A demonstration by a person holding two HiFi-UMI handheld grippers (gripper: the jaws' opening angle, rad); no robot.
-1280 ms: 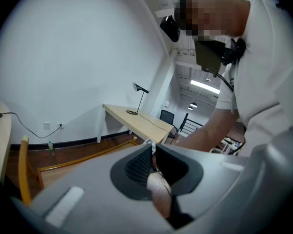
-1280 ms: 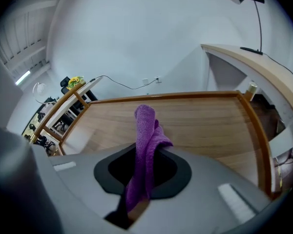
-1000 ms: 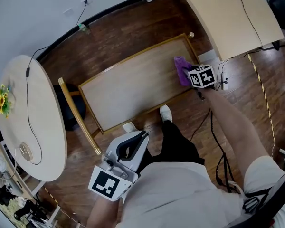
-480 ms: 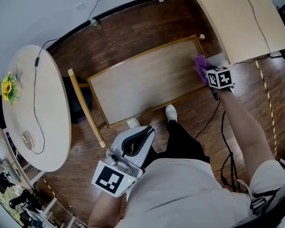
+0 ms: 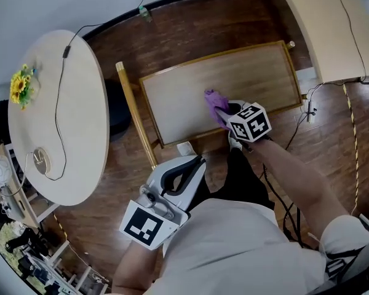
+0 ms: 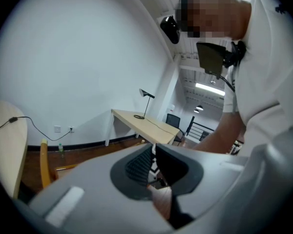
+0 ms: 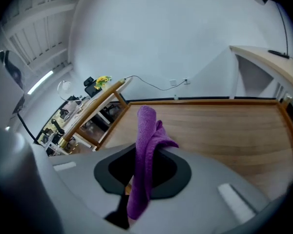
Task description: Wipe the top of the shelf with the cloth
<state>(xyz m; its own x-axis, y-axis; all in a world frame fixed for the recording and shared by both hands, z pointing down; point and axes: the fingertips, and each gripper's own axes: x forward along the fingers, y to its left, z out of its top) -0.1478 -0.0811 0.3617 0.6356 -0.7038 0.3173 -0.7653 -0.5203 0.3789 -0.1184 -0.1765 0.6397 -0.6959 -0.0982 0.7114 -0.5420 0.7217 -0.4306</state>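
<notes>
We see the shelf (image 5: pixel 246 78), its pale wooden top framed by a raised, darker rim, standing on a dark plank floor (image 5: pixel 190 35). On that top a purple cloth (image 5: pixel 214 101) sits bunched near the front rim, about midway along its length.

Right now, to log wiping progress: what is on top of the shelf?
Only the cloth, gripped by the right tongs, shows on the shelf; wood beneath them is hidden.
</notes>
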